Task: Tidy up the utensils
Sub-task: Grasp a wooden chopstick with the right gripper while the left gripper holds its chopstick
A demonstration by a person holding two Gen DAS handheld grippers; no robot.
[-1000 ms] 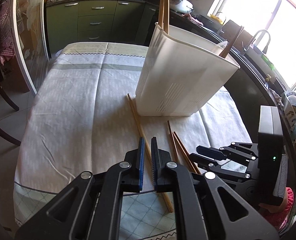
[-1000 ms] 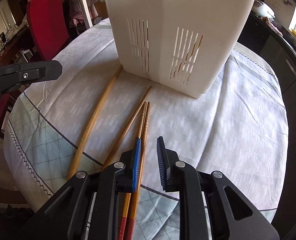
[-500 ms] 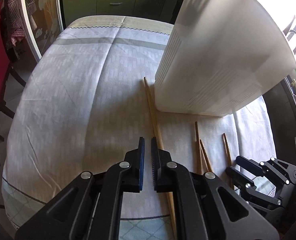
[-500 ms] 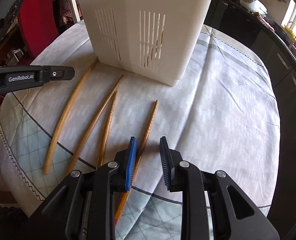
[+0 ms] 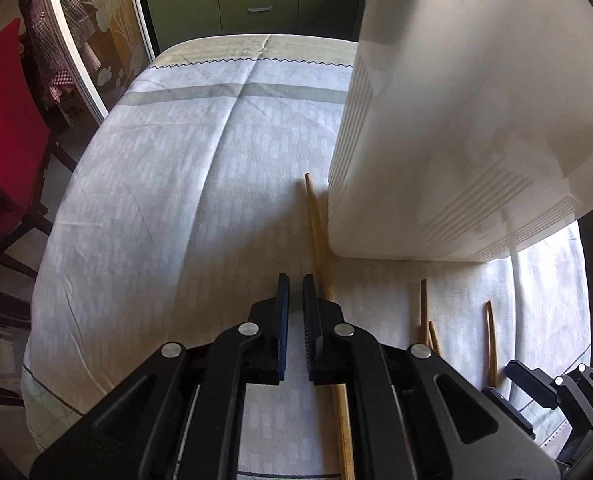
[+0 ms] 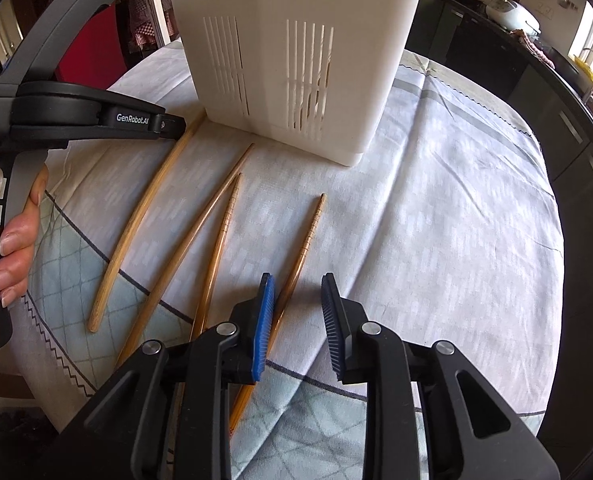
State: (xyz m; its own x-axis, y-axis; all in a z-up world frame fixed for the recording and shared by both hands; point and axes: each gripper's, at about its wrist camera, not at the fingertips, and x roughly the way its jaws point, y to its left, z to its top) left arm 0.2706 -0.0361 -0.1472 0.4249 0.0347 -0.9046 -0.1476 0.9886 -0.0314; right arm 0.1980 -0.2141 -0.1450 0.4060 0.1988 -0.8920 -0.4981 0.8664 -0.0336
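Right gripper (image 6: 296, 312) now wider apart than before, empty, poised over rightmost chopstick (image 6: 302, 248). Left gripper (image 5: 295, 300) narrowly parted, holding nothing, beside longest chopstick (image 5: 321, 236), closer to white holder (image 6: 288, 52). Four chopsticks flat on tablecloth (image 6: 436, 240); contact with longest possibly absent.

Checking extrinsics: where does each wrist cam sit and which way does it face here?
Left wrist: low over the tablecloth, facing the far cabinets, beside the white holder; own left gripper nearly closed, right gripper at lower right.
Right wrist: faces the holder's slotted side; own right gripper open, left gripper and hand at left.
Shared: holder, chopsticks, cloth.
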